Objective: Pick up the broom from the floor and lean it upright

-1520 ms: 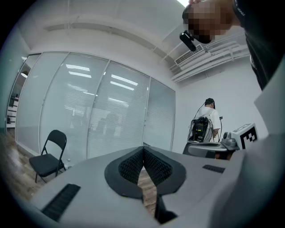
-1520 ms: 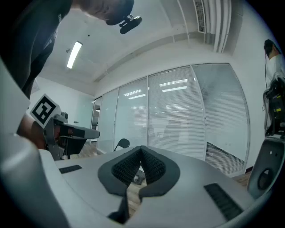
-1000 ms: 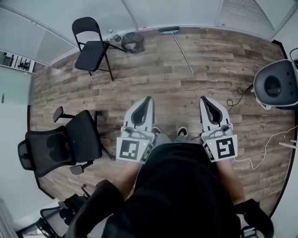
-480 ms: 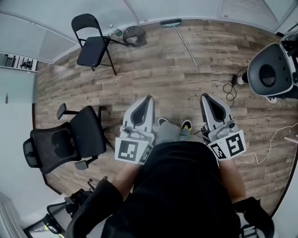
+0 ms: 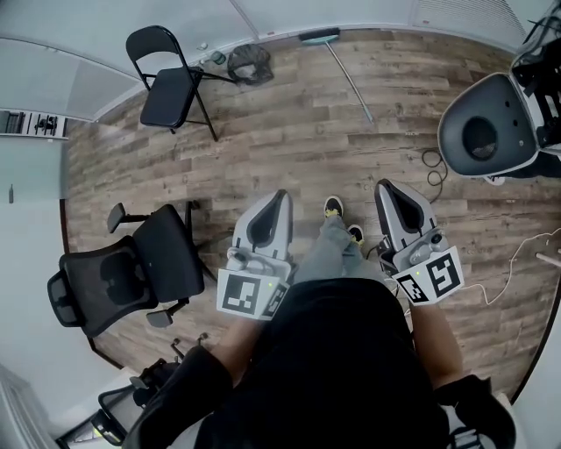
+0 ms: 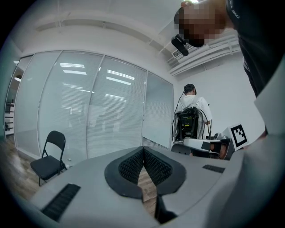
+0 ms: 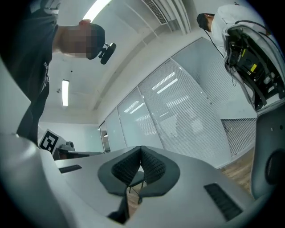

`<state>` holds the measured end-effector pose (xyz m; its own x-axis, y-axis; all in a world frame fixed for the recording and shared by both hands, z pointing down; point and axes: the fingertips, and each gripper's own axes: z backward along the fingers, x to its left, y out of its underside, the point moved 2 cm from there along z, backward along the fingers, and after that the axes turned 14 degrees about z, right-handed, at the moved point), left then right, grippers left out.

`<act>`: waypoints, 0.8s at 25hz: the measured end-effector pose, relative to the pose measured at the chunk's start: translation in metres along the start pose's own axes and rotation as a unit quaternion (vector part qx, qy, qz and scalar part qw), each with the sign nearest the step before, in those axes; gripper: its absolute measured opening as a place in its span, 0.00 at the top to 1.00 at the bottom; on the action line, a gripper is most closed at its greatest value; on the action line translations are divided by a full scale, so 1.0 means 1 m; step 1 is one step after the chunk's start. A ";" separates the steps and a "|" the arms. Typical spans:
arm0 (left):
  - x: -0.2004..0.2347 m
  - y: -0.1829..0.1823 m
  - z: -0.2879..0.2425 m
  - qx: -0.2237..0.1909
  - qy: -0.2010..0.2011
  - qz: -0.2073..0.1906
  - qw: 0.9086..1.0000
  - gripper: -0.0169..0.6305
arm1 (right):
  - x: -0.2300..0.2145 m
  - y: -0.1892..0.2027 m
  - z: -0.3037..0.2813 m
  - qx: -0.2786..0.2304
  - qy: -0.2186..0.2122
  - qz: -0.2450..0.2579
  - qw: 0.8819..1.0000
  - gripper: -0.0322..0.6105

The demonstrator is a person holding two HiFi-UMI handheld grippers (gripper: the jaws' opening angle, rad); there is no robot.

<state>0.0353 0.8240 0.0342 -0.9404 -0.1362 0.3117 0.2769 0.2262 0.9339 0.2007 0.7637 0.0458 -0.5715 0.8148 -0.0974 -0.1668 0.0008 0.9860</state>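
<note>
The broom (image 5: 348, 81) lies flat on the floor (image 5: 280, 140) at the far side of the room. Its dark teal head is close against the foot of the pale wall (image 5: 351, 13), and its thin light handle slants back toward you and to the right. Between your shoes (image 5: 334, 207) and that handle the planks lie open, a broad lane straight ahead. On the left the lane is edged by a black folding chair (image 5: 171, 83) on thin tube legs and, nearer you, a black office chair (image 5: 131, 272) with a mesh back. A dark bundle (image 5: 250, 61) sits by the wall between the folding chair and the broom head. On the right a rounded white shell (image 5: 486, 131) with a dark hollow crowds the edge, and a looped black cable (image 5: 434, 167) lies on the floor just beside it. The floor is matte grey-brown wood-grain plank. Your left gripper (image 5: 280, 197) and right gripper (image 5: 388, 188) sit ahead of your waist, well apart. Both are closed and empty, and their black ribbed pads (image 6: 129, 167) meet at the tips.
</note>
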 end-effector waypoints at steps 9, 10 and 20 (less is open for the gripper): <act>0.050 -0.020 -0.040 -0.014 0.013 0.028 0.999 0.94 | -0.012 0.006 -0.072 0.018 -0.016 0.036 0.999 0.92; 0.056 -0.023 -0.044 -0.019 0.015 0.030 0.999 0.94 | -0.012 0.004 -0.081 0.021 -0.019 0.042 0.999 0.92; 0.097 -0.035 -0.086 -0.021 0.050 0.028 0.998 0.94 | -0.027 0.007 -0.124 0.046 0.001 0.080 0.996 0.92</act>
<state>-0.0488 0.7195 0.0475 -0.8991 -0.2202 0.3783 0.3390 0.1965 0.9200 0.1154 0.6702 0.0385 -0.5870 0.8072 0.0618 0.0008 -0.0758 0.9971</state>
